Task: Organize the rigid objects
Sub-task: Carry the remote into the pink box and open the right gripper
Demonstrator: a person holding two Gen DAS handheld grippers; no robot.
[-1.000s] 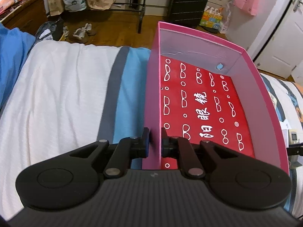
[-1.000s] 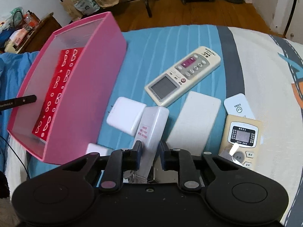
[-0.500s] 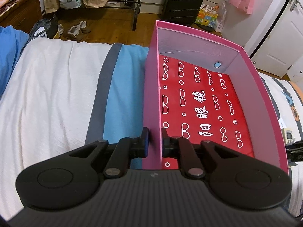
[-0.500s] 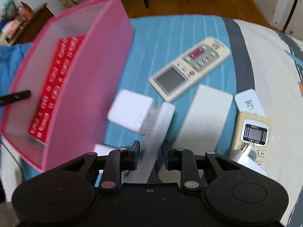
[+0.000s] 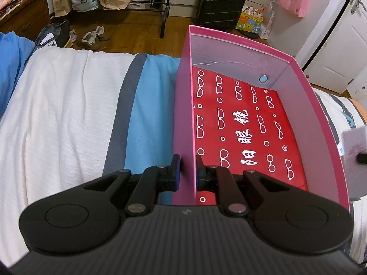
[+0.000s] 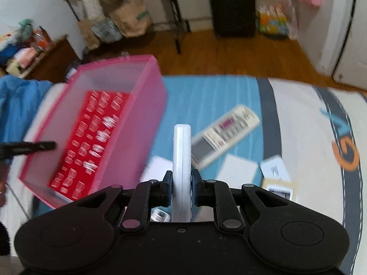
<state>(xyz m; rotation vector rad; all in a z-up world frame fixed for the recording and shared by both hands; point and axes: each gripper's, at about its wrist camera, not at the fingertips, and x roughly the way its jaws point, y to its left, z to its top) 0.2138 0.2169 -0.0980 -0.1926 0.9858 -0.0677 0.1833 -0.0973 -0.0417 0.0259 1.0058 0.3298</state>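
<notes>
The left gripper point(image 5: 187, 171) is clamped shut on the near left wall of the pink box point(image 5: 182, 123), one finger outside and one inside, pinning it on the bed point(image 5: 68, 114). The box's red floor, printed with little white glasses, has nothing lying on it.

The right gripper point(image 6: 181, 191) has just been closing and its pads now squeeze a slim white device point(image 6: 182, 151), seen edge-on and sticking straight out between the fingers, lifted off the blue stripe of the bedspread. The picture is blurry.

Below it on the bed: a cream remote control point(image 6: 226, 135), a flat white slab point(image 6: 238, 171), a white charger block point(image 6: 157, 167) just beside the box, and a yellowish remote point(image 6: 278, 189) at the right.
</notes>
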